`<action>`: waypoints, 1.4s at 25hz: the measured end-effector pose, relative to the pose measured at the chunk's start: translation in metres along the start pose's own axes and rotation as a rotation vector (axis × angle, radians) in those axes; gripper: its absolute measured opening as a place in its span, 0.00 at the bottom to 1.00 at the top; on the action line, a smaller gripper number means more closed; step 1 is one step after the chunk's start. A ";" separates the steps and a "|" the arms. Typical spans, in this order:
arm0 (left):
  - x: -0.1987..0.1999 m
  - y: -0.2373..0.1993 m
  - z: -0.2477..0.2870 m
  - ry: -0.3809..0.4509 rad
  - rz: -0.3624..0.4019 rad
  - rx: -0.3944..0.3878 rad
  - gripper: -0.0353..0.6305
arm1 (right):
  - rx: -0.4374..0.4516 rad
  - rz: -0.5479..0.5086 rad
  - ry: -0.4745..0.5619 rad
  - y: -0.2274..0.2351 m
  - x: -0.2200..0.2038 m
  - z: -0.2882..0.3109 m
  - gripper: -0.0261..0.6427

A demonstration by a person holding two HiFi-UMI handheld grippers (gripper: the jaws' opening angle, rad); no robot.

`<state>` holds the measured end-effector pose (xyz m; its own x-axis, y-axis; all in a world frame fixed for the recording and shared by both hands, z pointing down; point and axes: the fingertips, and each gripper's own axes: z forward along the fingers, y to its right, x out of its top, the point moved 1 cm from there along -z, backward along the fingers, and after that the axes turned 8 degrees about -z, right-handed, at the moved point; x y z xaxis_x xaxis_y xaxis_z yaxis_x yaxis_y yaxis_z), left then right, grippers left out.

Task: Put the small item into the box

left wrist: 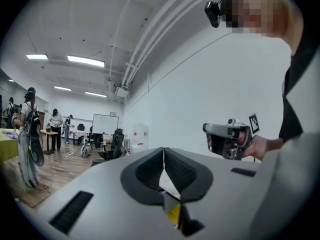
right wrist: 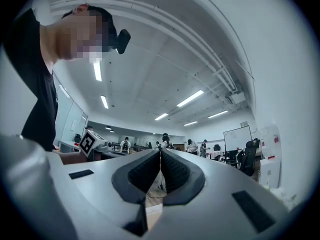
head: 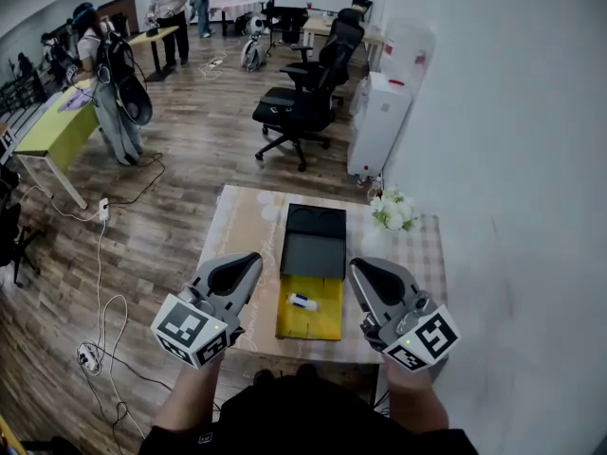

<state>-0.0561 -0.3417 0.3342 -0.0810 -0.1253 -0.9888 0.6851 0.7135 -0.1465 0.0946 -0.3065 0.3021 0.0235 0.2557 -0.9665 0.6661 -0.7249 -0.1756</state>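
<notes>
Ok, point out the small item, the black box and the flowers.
small item [head: 302,301]: head view, middle of its white body.
black box [head: 314,256]: head view, bare inside floor.
flowers [head: 394,212]: head view, the white blooms.

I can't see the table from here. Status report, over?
Left gripper shut, empty. Right gripper shut, empty. Small white item on flat yellow panel before black box. Nothing blocking.

office chair [head: 302,102]: black, beyond table [head: 248,226] | flowers [head: 394,211]: white, table's far-right corner
</notes>
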 end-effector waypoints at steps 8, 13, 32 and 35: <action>-0.016 -0.022 0.011 -0.035 -0.007 0.037 0.08 | -0.030 -0.058 -0.063 0.003 -0.025 0.016 0.09; -0.013 -0.033 0.013 -0.025 0.007 0.065 0.08 | -0.059 -0.062 -0.072 0.015 -0.036 0.027 0.09; -0.027 -0.029 0.015 -0.041 -0.028 0.064 0.08 | -0.043 -0.026 -0.092 0.017 -0.048 0.031 0.09; -0.027 -0.028 0.017 -0.042 -0.030 0.065 0.08 | -0.042 -0.029 -0.092 0.020 -0.047 0.030 0.09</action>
<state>-0.0614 -0.3699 0.3658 -0.0727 -0.1754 -0.9818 0.7284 0.6631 -0.1724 0.0843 -0.3516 0.3385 -0.0634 0.2148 -0.9746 0.6964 -0.6899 -0.1974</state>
